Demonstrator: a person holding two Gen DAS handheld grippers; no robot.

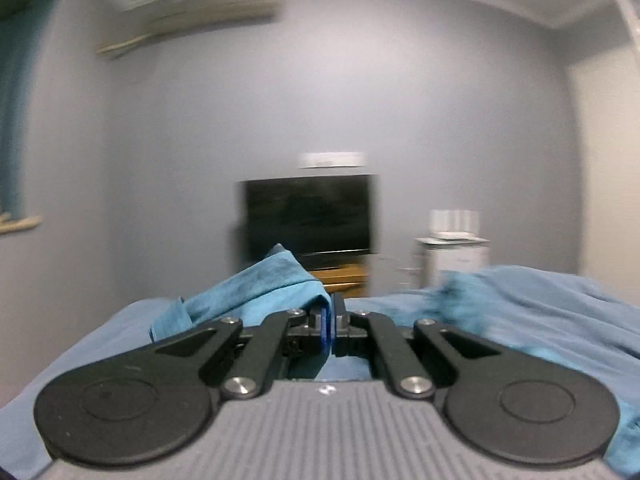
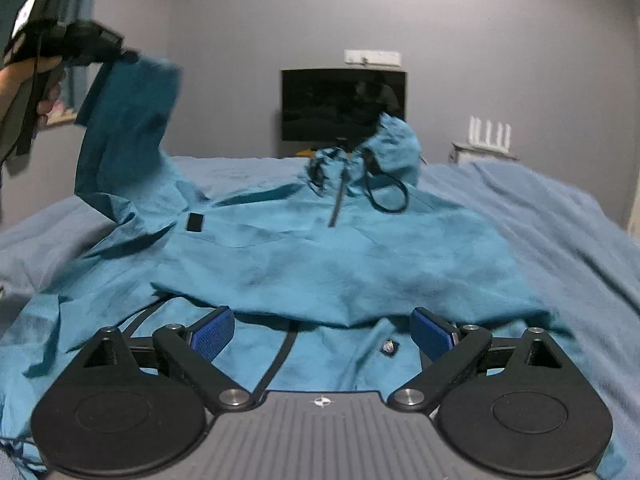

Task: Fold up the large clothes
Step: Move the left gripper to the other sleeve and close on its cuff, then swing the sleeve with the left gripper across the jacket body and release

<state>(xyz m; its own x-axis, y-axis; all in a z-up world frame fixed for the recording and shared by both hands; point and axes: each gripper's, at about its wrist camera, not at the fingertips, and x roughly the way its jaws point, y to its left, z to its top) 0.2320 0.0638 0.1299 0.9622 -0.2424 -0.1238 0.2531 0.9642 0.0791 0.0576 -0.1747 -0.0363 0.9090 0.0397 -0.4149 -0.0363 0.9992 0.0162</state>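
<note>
We are folding a teal hooded jacket (image 2: pixel 320 256) that is lying front-up across the bed (image 2: pixel 560 216), hood (image 2: pixel 394 148) toward the television (image 2: pixel 344 104). Its left sleeve (image 2: pixel 128 120) is hanging in the air from our left gripper (image 1: pixel 331 330), whose jaws are clamped together on the cuff. Our right gripper (image 2: pixel 322 334) is hovering over the hem with its jaws wide apart, gripping nothing. To do this step well, we are probably wanting to carry the sleeve straight across the chest, keeping it taut and flat, while the right side pins the body so it is not dragging.
</note>
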